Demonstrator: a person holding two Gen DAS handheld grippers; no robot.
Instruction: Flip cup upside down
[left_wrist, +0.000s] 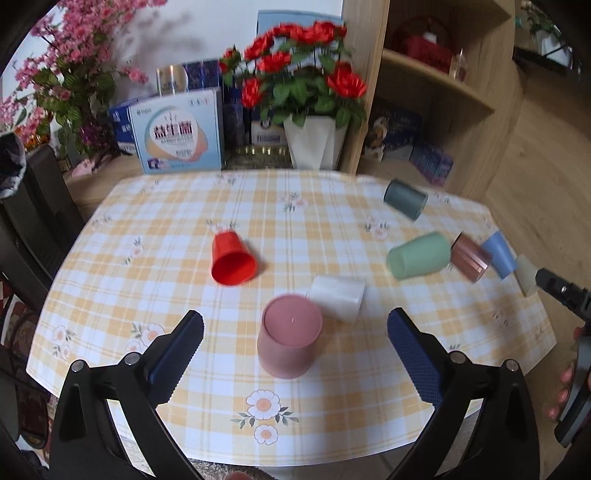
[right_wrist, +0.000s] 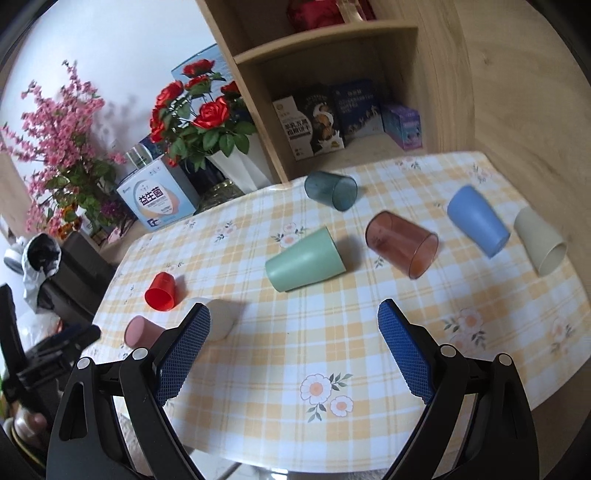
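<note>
Left gripper (left_wrist: 295, 334) jaws wide apart around nothing, pink cup (left_wrist: 289, 336) standing base-up between them near the table's (left_wrist: 221, 424) near edge, white cup (left_wrist: 338, 297) just behind, seemingly on its side, right gripper (right_wrist: 294, 330) spread open, empty, green cup (right_wrist: 304, 260) lying beyond it.

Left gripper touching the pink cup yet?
Apart. In the left wrist view the left gripper is open, and tablecloth shows between each pad and the upside-down pink cup.

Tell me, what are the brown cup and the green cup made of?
Brown cup: probably clear tinted plastic with a glossy finish; the tablecloth pattern shows through its wall. Green cup: looks like opaque matte plastic, evenly coloured with no see-through, though silicone is possible.
</note>
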